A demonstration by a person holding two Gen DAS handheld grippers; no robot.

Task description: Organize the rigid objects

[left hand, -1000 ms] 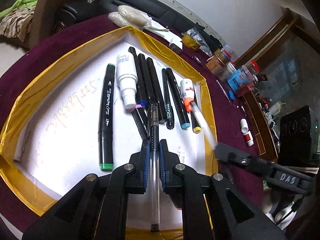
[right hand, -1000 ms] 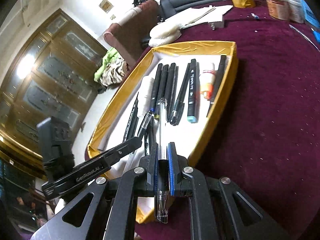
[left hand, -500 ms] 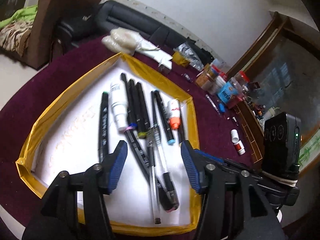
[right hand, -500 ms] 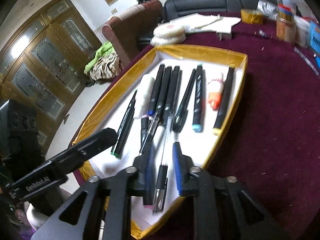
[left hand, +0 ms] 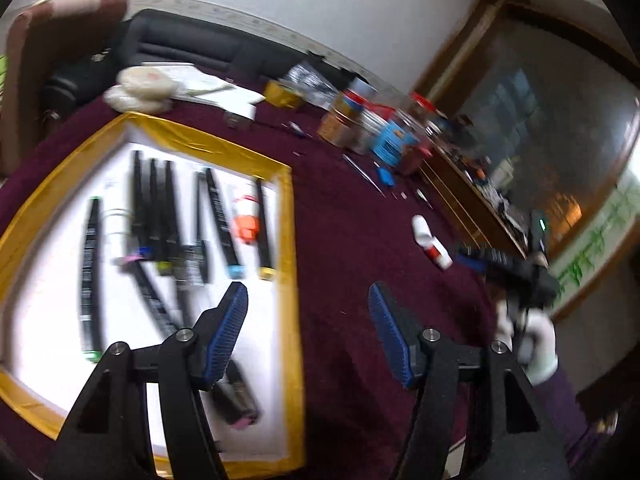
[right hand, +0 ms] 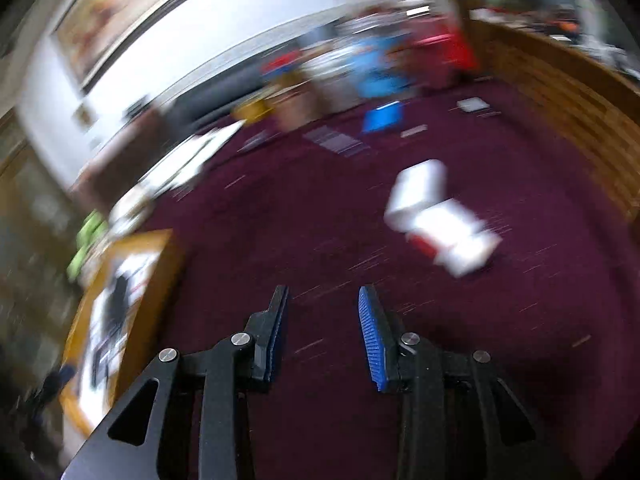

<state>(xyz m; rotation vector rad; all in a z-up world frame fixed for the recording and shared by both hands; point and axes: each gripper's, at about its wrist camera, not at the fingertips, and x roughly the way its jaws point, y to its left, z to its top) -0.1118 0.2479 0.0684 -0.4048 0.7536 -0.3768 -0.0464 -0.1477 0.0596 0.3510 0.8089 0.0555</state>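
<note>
A yellow-rimmed tray (left hand: pixel 286 216) with a white floor holds several black markers (left hand: pixel 154 208), a white tube (left hand: pixel 116 220), an orange-and-white bottle (left hand: pixel 246 216) and pens. My left gripper (left hand: pixel 307 288) hovers over the tray's right rim; its jaws are opening with nothing between them. A white-and-red bottle (left hand: pixel 430 242) lies on the maroon cloth to the right. My right gripper (right hand: pixel 324 292) is over the bare cloth, blurred by motion, with the same white-and-red bottle (right hand: pixel 436 216) ahead and to the right. Its jaws are opening and hold nothing. From the left wrist the right gripper (left hand: pixel 500 264) shows beside that bottle.
Jars and cans (left hand: pixel 348 128), a blue box (left hand: pixel 390 140) and a yellow tape roll (left hand: pixel 282 94) crowd the table's far side. A wooden ledge (right hand: pixel 560 92) borders the cloth on the right. The tray (right hand: pixel 160 248) sits at the left of the right wrist view.
Both grippers let go of the clear pens, which now lie in the tray. The left gripper rose and opened wide. The right gripper swung right, away from the tray, towards the white-and-red bottle.
</note>
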